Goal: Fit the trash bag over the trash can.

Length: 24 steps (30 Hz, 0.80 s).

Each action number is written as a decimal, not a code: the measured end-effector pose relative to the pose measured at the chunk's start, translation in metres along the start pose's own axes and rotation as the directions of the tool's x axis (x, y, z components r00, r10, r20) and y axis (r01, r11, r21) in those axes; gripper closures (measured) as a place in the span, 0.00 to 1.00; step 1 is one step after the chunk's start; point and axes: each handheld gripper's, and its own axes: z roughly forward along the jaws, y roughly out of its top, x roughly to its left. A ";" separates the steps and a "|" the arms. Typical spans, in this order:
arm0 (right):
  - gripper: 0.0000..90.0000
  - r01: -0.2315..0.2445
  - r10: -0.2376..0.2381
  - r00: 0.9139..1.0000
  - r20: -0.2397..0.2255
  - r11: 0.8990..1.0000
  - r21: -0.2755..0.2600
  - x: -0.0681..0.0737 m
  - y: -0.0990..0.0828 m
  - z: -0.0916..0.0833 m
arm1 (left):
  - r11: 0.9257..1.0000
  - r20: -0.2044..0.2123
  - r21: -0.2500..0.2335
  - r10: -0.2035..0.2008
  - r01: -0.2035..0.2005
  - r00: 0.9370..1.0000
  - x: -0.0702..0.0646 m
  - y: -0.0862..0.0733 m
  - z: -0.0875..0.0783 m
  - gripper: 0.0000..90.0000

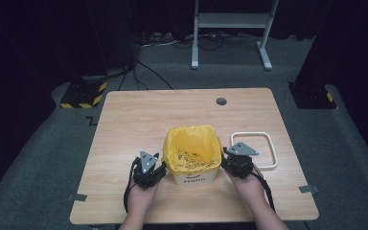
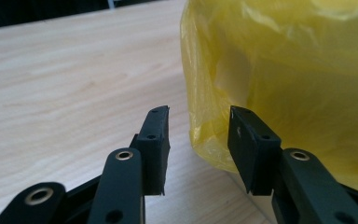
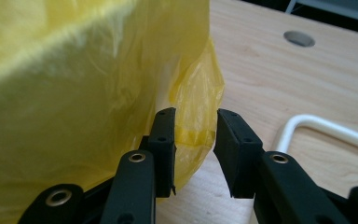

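The small white bin (image 1: 194, 178) stands upright near the front middle of the wooden table (image 1: 139, 115), its mouth facing straight up, so its long axis runs top to bottom. A yellow bag (image 1: 192, 148) lines it and is folded down over the rim, hanging partway down the outside walls. The printed side of the bin faces me.

My left gripper (image 1: 157, 168) sits at the bin's left side, low and close to the tabletop. In the left gripper view its jaws stand partly apart, and the hanging edge of the bag (image 2: 205, 116) lies between them; the pads are not pressing on it, and one fingertip (image 2: 242, 128) sits just beside the plastic.

My right gripper (image 1: 226, 160) is at the bin's right side. In the right gripper view its jaws are also partly apart, with a fold of the bag (image 3: 196, 112) running into the gap. The left pad (image 3: 164, 135) seems to touch the plastic, though I cannot tell this for certain so close up; the grip is not clenched.

A white rounded-square ring (image 1: 254, 151) lies flat on the table just right of the bin, beyond my right gripper.
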 end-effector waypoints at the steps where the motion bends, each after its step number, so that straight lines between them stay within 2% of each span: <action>1: 0.76 0.003 -0.003 1.000 -0.002 1.000 0.005 0.000 -0.001 0.001 | 1.000 0.003 0.010 0.002 -0.002 1.000 0.000 -0.002 0.002 0.65; 3: 0.76 0.000 0.000 1.000 -0.002 1.000 0.024 0.002 -0.004 0.004 | 1.000 0.012 0.019 0.001 -0.001 1.000 -0.002 -0.005 0.005 0.66; 11: 0.77 -0.016 0.015 1.000 0.008 0.996 0.087 0.005 -0.020 0.017 | 0.994 0.048 0.090 0.052 -0.057 0.997 -0.005 -0.022 0.018 0.66; 12: 0.76 -0.013 0.012 1.000 0.014 0.993 0.115 0.006 -0.024 0.020 | 0.994 0.048 0.094 0.055 -0.059 0.997 -0.006 -0.024 0.020 0.66; 13: 0.76 -0.014 0.013 1.000 0.012 0.993 0.121 0.006 -0.027 0.022 | 0.990 0.046 0.112 0.075 -0.080 0.996 -0.006 -0.027 0.022 0.66; 15: 0.76 -0.033 0.032 0.999 0.011 0.989 0.147 0.005 -0.035 0.026 | 0.986 0.040 0.136 0.091 -0.096 0.995 -0.008 -0.029 0.026 0.66; 17: 0.76 -0.034 0.032 0.999 0.015 0.987 0.159 0.006 -0.040 0.029 | 0.984 0.030 0.136 0.111 -0.114 0.993 -0.010 -0.029 0.026 0.65; 20: 0.76 -0.042 0.040 0.999 0.015 0.989 0.145 0.005 -0.042 0.028 | 0.983 0.030 0.141 0.110 -0.114 0.993 -0.009 -0.029 0.026 0.65; 22: 0.74 -0.016 0.011 0.999 0.036 0.990 0.143 0.005 -0.042 0.026 | 0.987 0.033 0.133 0.085 -0.089 0.996 -0.008 -0.030 0.025 0.61; 23: 0.74 -0.018 0.013 0.999 0.044 0.991 0.129 0.004 -0.041 0.024 | 0.988 0.037 0.131 0.083 -0.087 0.996 -0.006 -0.030 0.023 0.59; 24: 0.74 -0.023 0.019 0.999 0.039 0.993 0.119 0.002 -0.040 0.021 | 0.990 0.039 0.122 0.064 -0.068 0.997 -0.005 -0.030 0.021 0.58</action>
